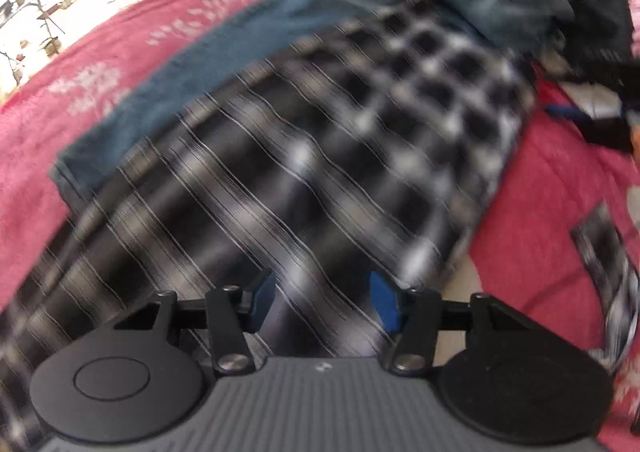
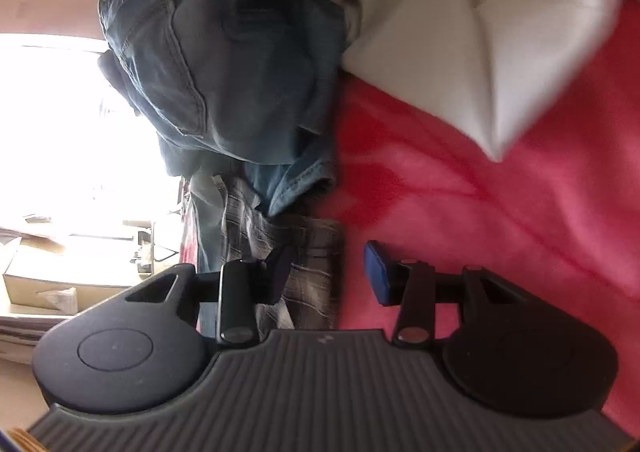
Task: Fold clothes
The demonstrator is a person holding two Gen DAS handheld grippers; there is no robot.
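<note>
Both tools gape empty: left tool [image 1: 322, 302] over plaid shirt [image 1: 304, 156], right tool [image 2: 326, 278].

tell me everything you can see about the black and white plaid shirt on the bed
The plaid shirt is woven cloth, checked black, grey and white with thin pale lines, blurred in the left wrist view. It lies spread fairly flat on the pink blanket, overlapping blue jeans at its far edge. The left gripper hovers over its near part, jaws open, gripping nothing. The right wrist view shows an edge of it beneath crumpled denim.
</note>
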